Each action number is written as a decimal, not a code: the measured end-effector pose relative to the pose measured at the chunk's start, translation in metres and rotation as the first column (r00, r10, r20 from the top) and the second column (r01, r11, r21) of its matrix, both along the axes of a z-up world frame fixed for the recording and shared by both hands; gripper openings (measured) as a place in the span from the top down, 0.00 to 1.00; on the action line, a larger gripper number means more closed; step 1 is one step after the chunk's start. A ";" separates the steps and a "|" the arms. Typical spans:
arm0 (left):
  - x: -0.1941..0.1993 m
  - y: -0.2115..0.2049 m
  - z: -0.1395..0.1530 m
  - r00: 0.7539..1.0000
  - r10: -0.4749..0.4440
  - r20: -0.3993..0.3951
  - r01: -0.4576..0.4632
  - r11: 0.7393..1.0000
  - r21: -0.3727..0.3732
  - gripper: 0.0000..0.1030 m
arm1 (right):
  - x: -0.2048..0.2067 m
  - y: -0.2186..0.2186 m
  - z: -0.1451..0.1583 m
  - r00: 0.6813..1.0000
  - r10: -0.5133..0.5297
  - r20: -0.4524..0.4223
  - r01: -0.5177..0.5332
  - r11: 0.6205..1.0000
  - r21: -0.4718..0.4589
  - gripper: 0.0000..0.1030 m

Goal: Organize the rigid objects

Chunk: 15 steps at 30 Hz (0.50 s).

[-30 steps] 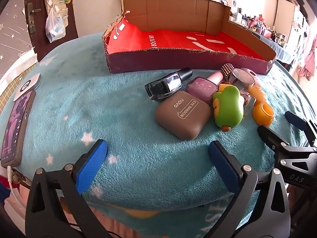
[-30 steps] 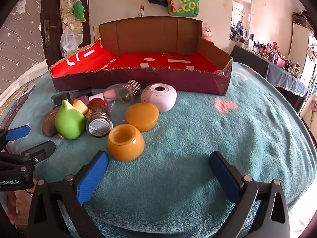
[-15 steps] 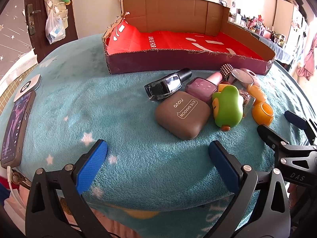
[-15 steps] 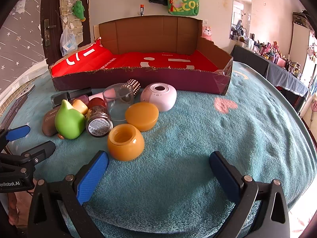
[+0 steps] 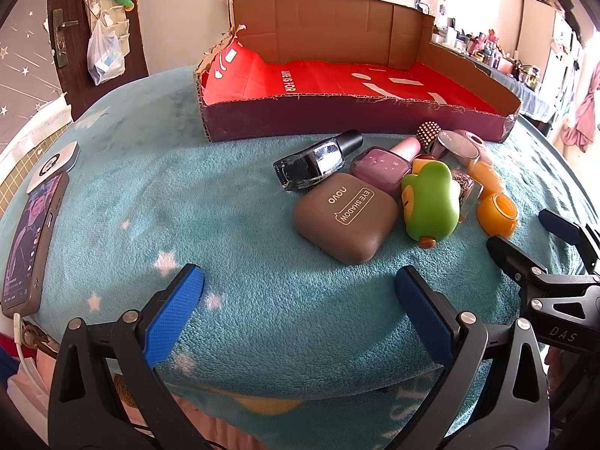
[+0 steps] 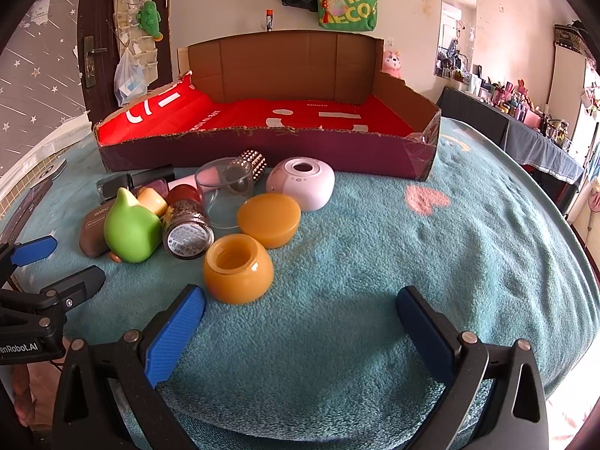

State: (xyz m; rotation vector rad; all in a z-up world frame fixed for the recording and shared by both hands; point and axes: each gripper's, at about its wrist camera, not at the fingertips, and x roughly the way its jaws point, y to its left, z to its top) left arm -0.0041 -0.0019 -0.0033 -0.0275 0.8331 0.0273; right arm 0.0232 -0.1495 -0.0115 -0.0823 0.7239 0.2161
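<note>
A cluster of small items lies on the teal blanket before a cardboard box [image 5: 356,123] [image 6: 262,150] with a red lining. In it are a brown eye shadow case [image 5: 345,217], a black nail polish bottle [image 5: 315,159], a purple nail polish bottle [image 5: 382,163], a green duck toy [image 5: 431,198] [image 6: 129,225], an orange jar [image 6: 238,268] [image 5: 497,213], its orange lid [image 6: 268,219], a glitter jar [image 6: 187,230], a clear cup [image 6: 225,187] and a pink round device [image 6: 302,182]. My left gripper [image 5: 300,315] is open, short of the case. My right gripper [image 6: 300,326] is open, near the orange jar.
A phone [image 5: 28,247] lies at the blanket's left edge beside a white round charger [image 5: 52,163]. A pink heart patch [image 6: 425,198] marks the blanket on the right. A dark door [image 6: 97,37] and a cluttered side table [image 6: 525,123] stand beyond.
</note>
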 end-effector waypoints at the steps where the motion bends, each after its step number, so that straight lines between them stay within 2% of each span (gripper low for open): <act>1: 0.000 0.000 0.000 1.000 0.000 0.000 0.000 1.000 0.000 0.00 | 0.000 0.000 0.000 1.000 0.000 0.000 0.000 1.000 0.000 0.00; 15: 0.000 0.000 0.001 1.000 -0.004 -0.004 0.004 1.000 -0.004 0.00 | -0.001 0.001 0.001 1.000 0.011 0.004 -0.011 1.000 0.001 0.00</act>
